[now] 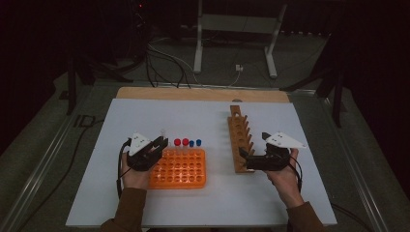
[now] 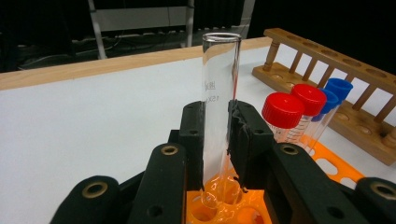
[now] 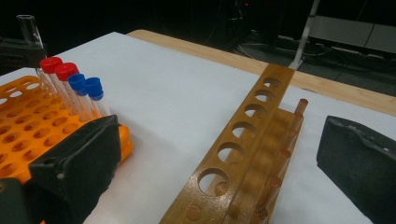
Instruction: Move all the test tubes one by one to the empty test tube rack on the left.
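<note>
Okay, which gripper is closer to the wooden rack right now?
Right. The right gripper sits open at the near end of the wooden rack, jaws straddling it. The left gripper is across the table at the orange rack, shut on a glass tube.

The high view looks forward and down on the whole white table (image 1: 270, 203) from above the person's side. The left gripper view sits close behind its jaws, facing the wooden rack (image 2: 327, 88). The right gripper view (also very near) faces across that rack toward the orange rack (image 3: 28, 121); all three views share both racks.
</note>
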`<state>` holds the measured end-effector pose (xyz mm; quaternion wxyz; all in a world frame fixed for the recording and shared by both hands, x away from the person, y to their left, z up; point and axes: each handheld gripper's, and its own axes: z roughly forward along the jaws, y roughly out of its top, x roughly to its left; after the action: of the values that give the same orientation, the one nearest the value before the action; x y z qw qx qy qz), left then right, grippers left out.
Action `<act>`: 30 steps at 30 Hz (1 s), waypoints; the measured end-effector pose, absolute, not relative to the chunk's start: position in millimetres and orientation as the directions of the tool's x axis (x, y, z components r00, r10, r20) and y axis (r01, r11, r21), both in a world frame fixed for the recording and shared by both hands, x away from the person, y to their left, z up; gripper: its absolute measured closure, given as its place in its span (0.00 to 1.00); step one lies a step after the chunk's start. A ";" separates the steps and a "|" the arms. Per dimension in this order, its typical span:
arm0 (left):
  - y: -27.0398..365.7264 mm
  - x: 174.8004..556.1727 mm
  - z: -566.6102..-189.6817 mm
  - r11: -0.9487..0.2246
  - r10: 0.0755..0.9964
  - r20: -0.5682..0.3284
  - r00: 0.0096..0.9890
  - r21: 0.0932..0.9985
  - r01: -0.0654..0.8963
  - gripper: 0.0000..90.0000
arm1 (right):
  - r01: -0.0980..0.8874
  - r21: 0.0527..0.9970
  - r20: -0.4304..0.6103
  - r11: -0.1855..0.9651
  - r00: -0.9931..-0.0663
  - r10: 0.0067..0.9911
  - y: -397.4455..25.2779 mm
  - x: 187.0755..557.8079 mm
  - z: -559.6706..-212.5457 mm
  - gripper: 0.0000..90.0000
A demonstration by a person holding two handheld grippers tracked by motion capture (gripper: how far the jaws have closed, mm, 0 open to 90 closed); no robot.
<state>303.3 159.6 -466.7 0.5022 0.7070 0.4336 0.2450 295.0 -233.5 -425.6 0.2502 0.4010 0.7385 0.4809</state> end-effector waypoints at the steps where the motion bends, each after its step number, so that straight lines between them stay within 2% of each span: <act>1: 159.8 303.0 -466.7 -0.119 0.859 -0.090 0.504 0.922 0.368 0.85 | 0.352 0.911 0.017 0.216 -0.553 0.833 -233.5 294.8 -425.8 0.00; 10: 164.4 301.1 -464.4 -0.090 0.869 -0.108 0.483 0.925 0.369 0.85 | 0.353 0.912 0.022 0.210 -0.552 0.833 -234.6 293.9 -427.2 0.00; 23: 160.2 310.2 -474.8 -0.119 0.879 -0.133 0.457 0.868 0.482 0.85 | 0.355 0.910 0.022 0.214 -0.558 0.830 -233.1 293.6 -427.8 0.00; 30: 159.1 309.2 -478.5 -0.188 0.878 -0.110 0.465 0.815 0.548 0.86 | 0.358 0.908 0.021 0.219 -0.560 0.828 -235.0 292.8 -428.9 0.00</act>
<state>309.2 159.1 -478.5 0.4209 0.7454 0.4784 0.1960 292.8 -235.0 -428.9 0.2449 0.3999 0.7414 0.4801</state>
